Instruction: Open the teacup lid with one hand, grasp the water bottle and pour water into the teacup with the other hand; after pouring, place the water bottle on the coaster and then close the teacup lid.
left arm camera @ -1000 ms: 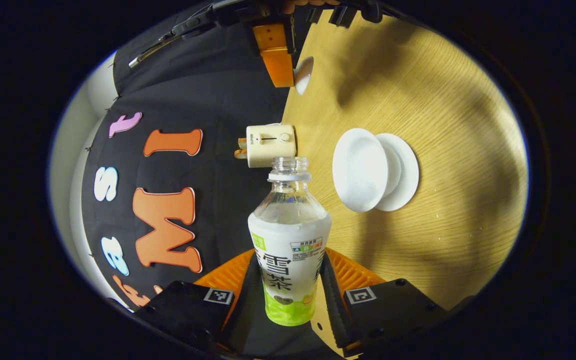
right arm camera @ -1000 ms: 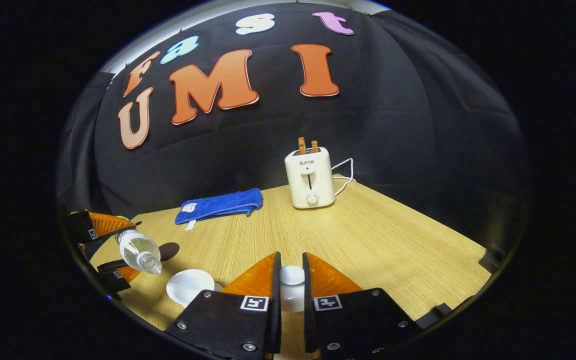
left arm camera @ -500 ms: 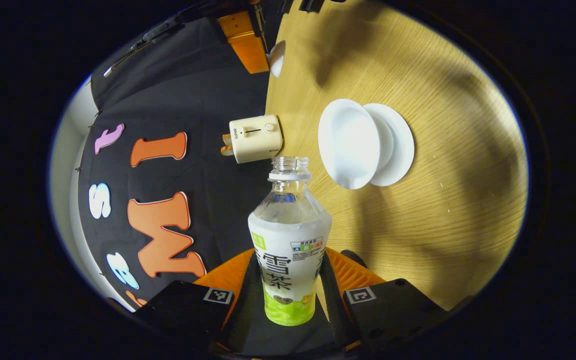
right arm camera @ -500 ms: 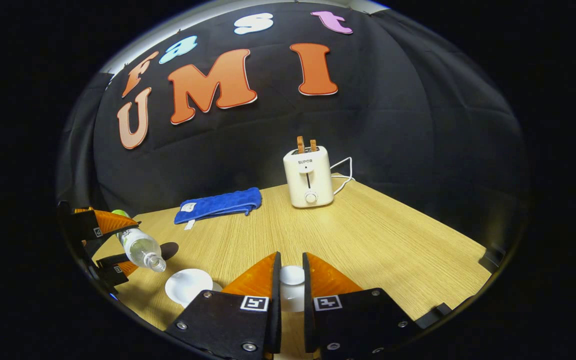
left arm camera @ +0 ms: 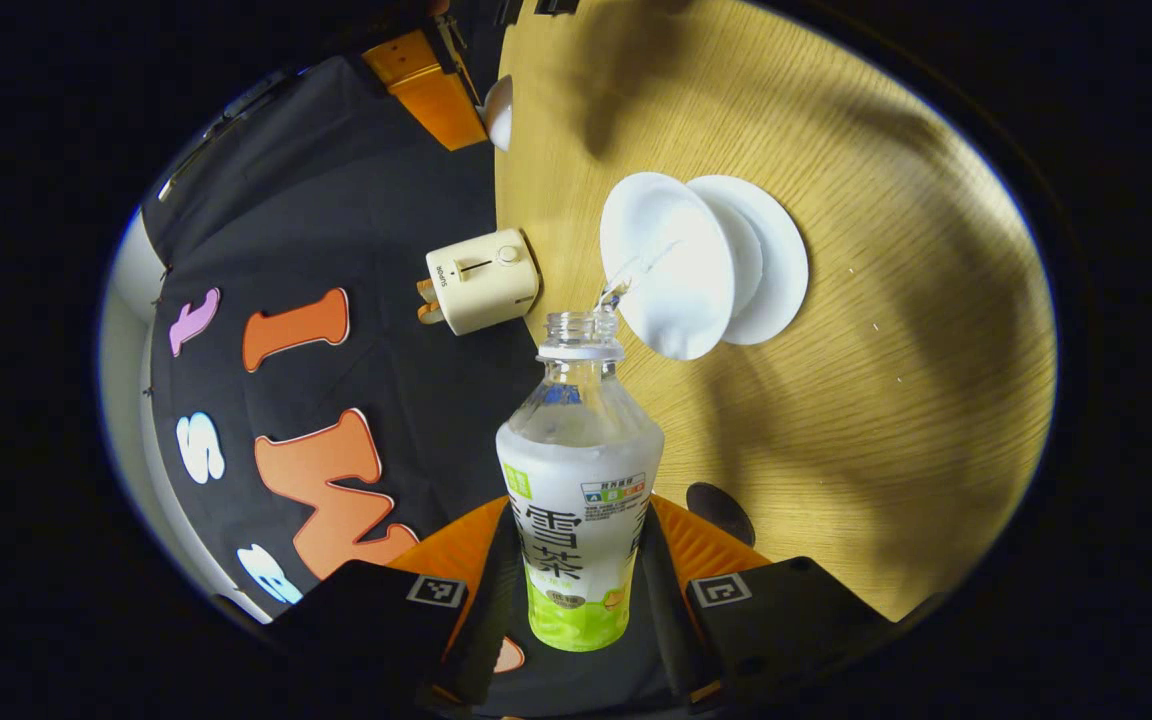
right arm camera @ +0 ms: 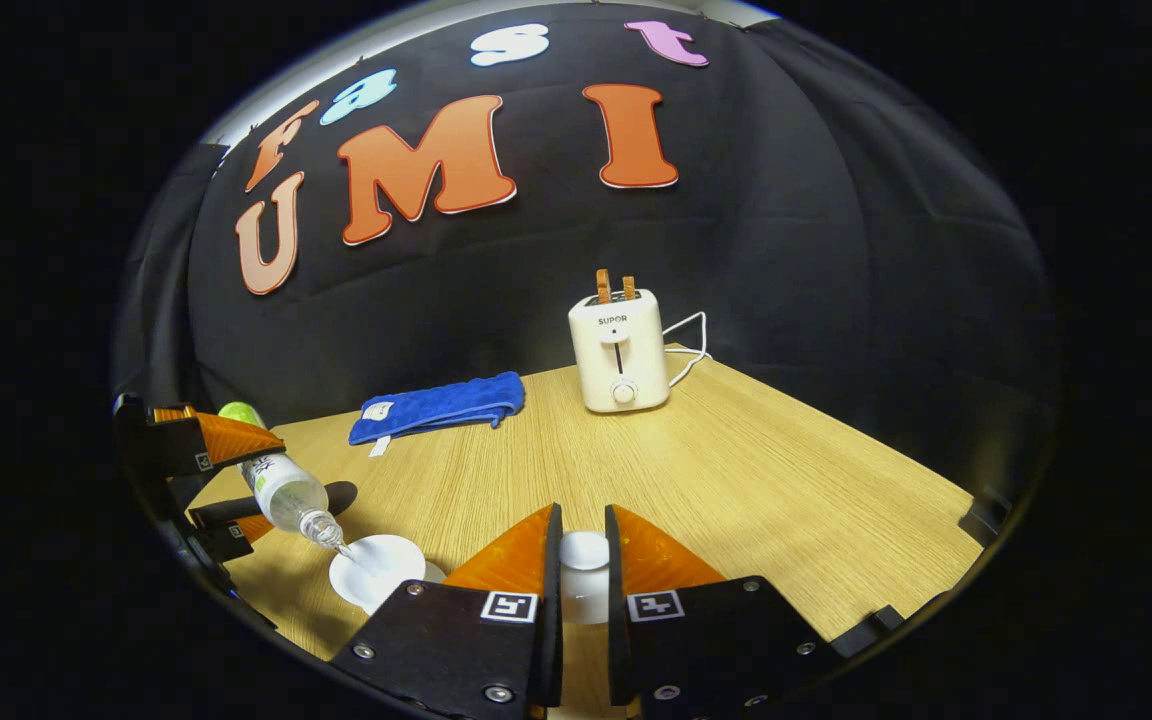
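My left gripper (left arm camera: 576, 540) is shut on a clear water bottle (left arm camera: 578, 470) with a white and green label, tipped over sideways. A thin stream of water runs from its open neck into the white teacup (left arm camera: 666, 262), which stands on a white saucer (left arm camera: 771, 262). In the right gripper view the tilted water bottle (right arm camera: 286, 487) pours into the teacup (right arm camera: 376, 566) at lower left. My right gripper (right arm camera: 583, 560) is shut on the white teacup lid (right arm camera: 584, 575), held above the table. A dark round coaster (left arm camera: 719, 512) lies on the table beside the bottle.
A cream toaster (right arm camera: 619, 350) with two slices in it stands at the back of the wooden table (right arm camera: 756, 480), its white cord behind it. A folded blue cloth (right arm camera: 441, 409) lies at the back left. The dark coaster (right arm camera: 336, 495) lies near the bottle.
The left gripper has tipped the bottle further and brought its neck over the teacup; water now streams out. The right gripper holds still with the lid.
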Demonstrator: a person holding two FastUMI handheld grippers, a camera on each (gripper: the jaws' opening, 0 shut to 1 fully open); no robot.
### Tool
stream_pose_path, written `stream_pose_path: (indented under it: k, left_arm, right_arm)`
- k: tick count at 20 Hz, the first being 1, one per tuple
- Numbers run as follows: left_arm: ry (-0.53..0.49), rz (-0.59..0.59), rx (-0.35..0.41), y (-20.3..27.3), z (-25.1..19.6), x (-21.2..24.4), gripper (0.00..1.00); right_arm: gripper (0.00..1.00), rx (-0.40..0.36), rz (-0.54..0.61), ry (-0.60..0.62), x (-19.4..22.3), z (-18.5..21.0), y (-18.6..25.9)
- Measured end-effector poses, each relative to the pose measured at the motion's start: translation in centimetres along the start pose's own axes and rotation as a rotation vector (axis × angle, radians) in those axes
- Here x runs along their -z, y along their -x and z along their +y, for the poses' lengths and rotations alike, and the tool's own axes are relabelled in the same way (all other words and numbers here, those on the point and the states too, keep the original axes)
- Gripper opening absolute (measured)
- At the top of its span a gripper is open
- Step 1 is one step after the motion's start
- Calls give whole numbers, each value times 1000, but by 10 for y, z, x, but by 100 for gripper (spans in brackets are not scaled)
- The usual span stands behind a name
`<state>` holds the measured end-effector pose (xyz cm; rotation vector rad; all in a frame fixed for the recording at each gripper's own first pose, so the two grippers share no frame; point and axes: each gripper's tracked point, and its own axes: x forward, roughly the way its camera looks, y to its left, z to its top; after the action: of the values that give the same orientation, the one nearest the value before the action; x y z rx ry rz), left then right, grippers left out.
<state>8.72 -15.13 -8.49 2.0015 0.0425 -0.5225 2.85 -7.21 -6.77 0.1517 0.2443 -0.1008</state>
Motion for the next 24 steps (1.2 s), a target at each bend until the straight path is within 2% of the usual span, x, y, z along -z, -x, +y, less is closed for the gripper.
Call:
stream_pose_path:
  k: [7, 8, 14, 15, 17, 20, 21, 22, 24]
  left_arm:
    - [-85, 2, -9, 0, 12, -1, 65]
    - [-96, 3, -7, 2, 13, 0, 68]
    - [-86, 2, 12, 3, 8, -1, 65]
    - [-72, -6, 13, 2, 7, -3, 67]
    - [-28, -30, 15, 4, 3, -9, 65]
    - [99, -40, 31, 2, -7, -10, 67]
    - [146, -37, 43, 1, -11, -8, 64]
    - [193, -39, 46, 0, -13, -9, 67]
    - [283, -40, 37, 0, -12, -11, 66]
  right_arm:
    - [18, -13, 2, -9, 0, 2, 0]
    - [18, -12, 2, -8, 1, 1, 0]
    - [18, -8, 9, -8, 2, 0, -1]
    - [18, -7, 9, -8, 2, -1, -1]
    - [18, -8, 11, -8, 2, 0, -1]
    - [18, -9, 11, -6, 3, 1, -2]
    - [18, -9, 12, -5, 3, 1, -1]
    - [18, -9, 11, -5, 3, 1, -1]
    - [18, -9, 13, -4, 3, 1, -2]
